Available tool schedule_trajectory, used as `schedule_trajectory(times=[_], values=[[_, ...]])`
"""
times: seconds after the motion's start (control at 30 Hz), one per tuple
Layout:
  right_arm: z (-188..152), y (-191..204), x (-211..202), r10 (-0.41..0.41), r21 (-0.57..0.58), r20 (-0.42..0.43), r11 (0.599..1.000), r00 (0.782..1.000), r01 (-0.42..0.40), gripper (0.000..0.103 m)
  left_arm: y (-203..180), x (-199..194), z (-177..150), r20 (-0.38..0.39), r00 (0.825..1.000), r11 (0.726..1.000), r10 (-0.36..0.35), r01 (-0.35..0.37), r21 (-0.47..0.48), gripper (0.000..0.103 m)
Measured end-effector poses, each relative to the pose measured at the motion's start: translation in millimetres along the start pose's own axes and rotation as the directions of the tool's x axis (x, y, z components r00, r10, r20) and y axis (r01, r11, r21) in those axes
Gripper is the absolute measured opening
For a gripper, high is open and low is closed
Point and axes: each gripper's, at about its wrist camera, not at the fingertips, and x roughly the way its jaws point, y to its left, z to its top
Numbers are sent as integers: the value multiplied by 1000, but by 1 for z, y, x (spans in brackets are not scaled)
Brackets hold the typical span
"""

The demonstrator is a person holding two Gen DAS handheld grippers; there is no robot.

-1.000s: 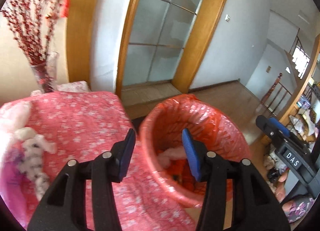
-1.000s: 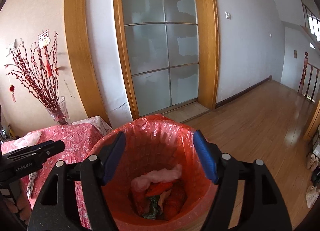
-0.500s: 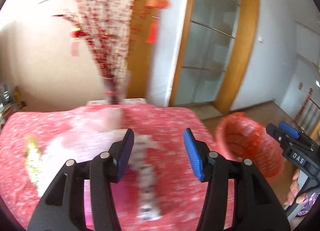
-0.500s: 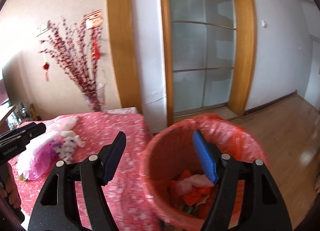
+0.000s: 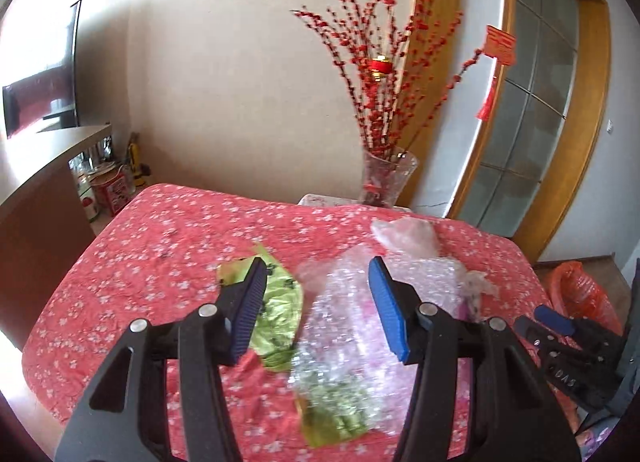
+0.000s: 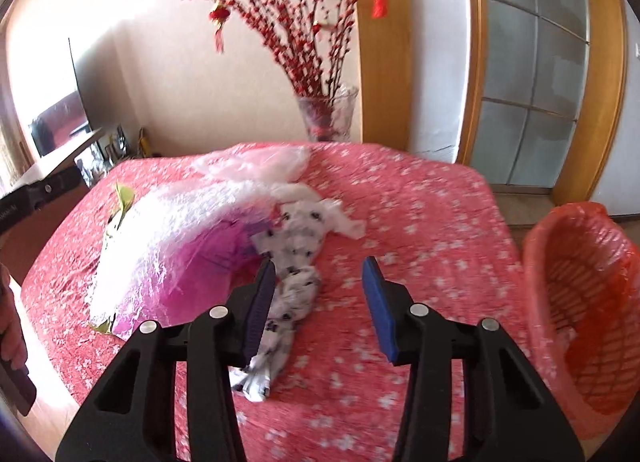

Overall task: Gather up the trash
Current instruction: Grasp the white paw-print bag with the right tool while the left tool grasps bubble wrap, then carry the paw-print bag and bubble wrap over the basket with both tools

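Both my claws hang empty with jaws apart, the left gripper [image 5: 316, 306] over the bubble wrap [image 5: 352, 326] and the right gripper [image 6: 320, 302] beside the spotted white rag [image 6: 296, 258]. The wrap overlaps a green wrapper [image 5: 280, 302], so I might snag both or drop one short of the lined bin [image 6: 580, 302] off the table's far right. On the table [image 6: 420, 222] I count one bubble wrap, one green wrapper, one rag, one clear bag [image 5: 404, 238].

Bright daylight; motion blur and heavy fisheye distortion in both wrist views.

Strong glare at 9 o'clock washes out the beige wall [image 6: 48, 74]. The crinkled clear bubble-wrap sheet [image 5: 344, 326] and the red floral tablecloth [image 6: 420, 222] are smeared. Wooden door frames [image 5: 592, 110] bow at 3 o'clock; corners vignette black.
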Motion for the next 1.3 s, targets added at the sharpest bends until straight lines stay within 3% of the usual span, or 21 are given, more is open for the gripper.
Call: schedule_trajectory(times=[0.27, 0.33, 0.4, 0.47, 0.67, 0.97, 1.03, 1.1, 1.17, 1.3], values=[[-5, 11, 35, 14, 38, -97, 999, 995, -11, 44, 3, 3, -5, -18, 1000, 1000, -24, 24, 3, 53], [-9, 12, 40, 10, 36, -111, 999, 994, -6, 40, -2, 6, -8, -26, 999, 999, -39, 40, 16, 54], [-13, 12, 47, 9, 36, -138, 999, 990, -4, 30, -12, 10, -11, -36, 998, 998, -59, 60, 30, 55], [-15, 9, 46, 17, 46, -137, 999, 990, -11, 23, -20, 13, -12, -46, 996, 996, -77, 79, 43, 55], [-21, -11, 34, -20, 51, -124, 998, 992, 26, 19, -51, 29, -20, -93, 989, 987, -118, 128, 102, 58], [-28, -40, 20, -41, 99, -118, 994, 992, 53, 19, -68, 66, -36, -212, 974, 985, -74, 105, 137, 62], [-29, -42, 18, -39, 103, -115, 993, 993, 51, 19, -66, 69, -40, -227, 970, 985, -85, 115, 125, 55], [-29, -43, 16, -38, 106, -111, 993, 993, 50, 19, -65, 68, -42, -233, 967, 985, -104, 134, 113, 36], [-30, -44, 12, -36, 109, -106, 993, 994, 47, 19, -64, 66, -42, -228, 966, 983, -123, 150, 104, 25], [-28, -45, 4, -34, 111, -85, 993, 996, 43, 19, -62, 53, -38, -199, 969, 980, -146, 169, 105, 19]])
